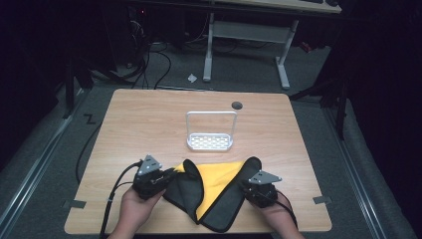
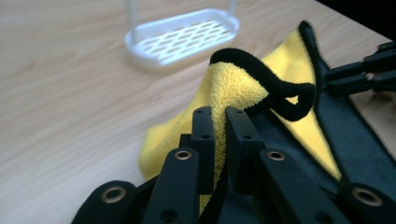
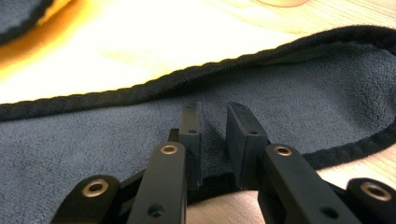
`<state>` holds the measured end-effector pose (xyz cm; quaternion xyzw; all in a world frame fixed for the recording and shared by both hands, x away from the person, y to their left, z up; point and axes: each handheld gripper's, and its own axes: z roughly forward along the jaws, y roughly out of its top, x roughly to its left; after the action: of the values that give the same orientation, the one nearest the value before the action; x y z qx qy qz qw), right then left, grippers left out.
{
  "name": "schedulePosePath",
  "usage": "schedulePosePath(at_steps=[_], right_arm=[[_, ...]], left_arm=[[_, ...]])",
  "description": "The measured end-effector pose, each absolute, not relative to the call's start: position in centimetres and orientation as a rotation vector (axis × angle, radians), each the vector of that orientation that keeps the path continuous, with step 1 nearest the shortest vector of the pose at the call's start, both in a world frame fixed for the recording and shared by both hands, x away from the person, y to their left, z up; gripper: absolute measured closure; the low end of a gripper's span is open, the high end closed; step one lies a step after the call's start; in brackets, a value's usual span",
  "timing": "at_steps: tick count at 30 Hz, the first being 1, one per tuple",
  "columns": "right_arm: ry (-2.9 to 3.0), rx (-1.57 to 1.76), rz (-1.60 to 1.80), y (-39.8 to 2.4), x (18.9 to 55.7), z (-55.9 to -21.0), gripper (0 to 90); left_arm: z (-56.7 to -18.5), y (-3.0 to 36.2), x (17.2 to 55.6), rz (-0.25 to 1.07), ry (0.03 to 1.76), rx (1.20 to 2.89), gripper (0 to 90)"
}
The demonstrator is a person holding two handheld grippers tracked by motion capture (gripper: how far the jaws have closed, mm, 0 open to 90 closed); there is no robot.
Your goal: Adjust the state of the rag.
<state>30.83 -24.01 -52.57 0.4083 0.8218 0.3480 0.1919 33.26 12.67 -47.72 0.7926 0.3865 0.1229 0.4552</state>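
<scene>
Left gripper (image 2: 215, 116) has pinched the yellow-and-grey cloth (image 2: 233, 86) tight by its black-edged corner. Right gripper (image 3: 215, 114) looks clamped on the opposite grey flap, though a narrow gap shows. White rack (image 1: 210, 142) sits just beyond both.

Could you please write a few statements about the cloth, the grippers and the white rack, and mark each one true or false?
1. The left gripper is shut on a raised fold of the cloth. True.
2. The cloth is one plain colour on both sides. False: it is yellow on one side and dark grey on the other, with a black edge.
3. The white rack stands on the table beyond the cloth, apart from it. True.
4. The right gripper holds the white rack. False: its jaws are at the dark edge of the cloth, with cloth between them.
5. The cloth lies spread flat. False: its side parts are folded over, showing the grey side.
</scene>
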Motion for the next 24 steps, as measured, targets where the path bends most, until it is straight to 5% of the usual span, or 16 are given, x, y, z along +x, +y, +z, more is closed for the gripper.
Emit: schedulePosePath(at_steps=[11, 17, 24], right_arm=[[2.298, 1.123, 0.990, -23.6, 30.4, -52.2, 76.9], [2.338, 1.072, 1.011, -22.7, 29.8, -52.1, 77.0], [2.416, 0.976, 0.992, -20.6, 29.3, -52.5, 77.0]], left_arm=[[-52.3, 19.4, 32.6, 0.287, 1.147, 1.955, 74.4], [-51.8, 21.1, 31.9, 0.318, 1.211, 1.906, 61.6], [-49.7, 20.9, 30.6, 0.432, 1.164, 1.817, 57.9]])
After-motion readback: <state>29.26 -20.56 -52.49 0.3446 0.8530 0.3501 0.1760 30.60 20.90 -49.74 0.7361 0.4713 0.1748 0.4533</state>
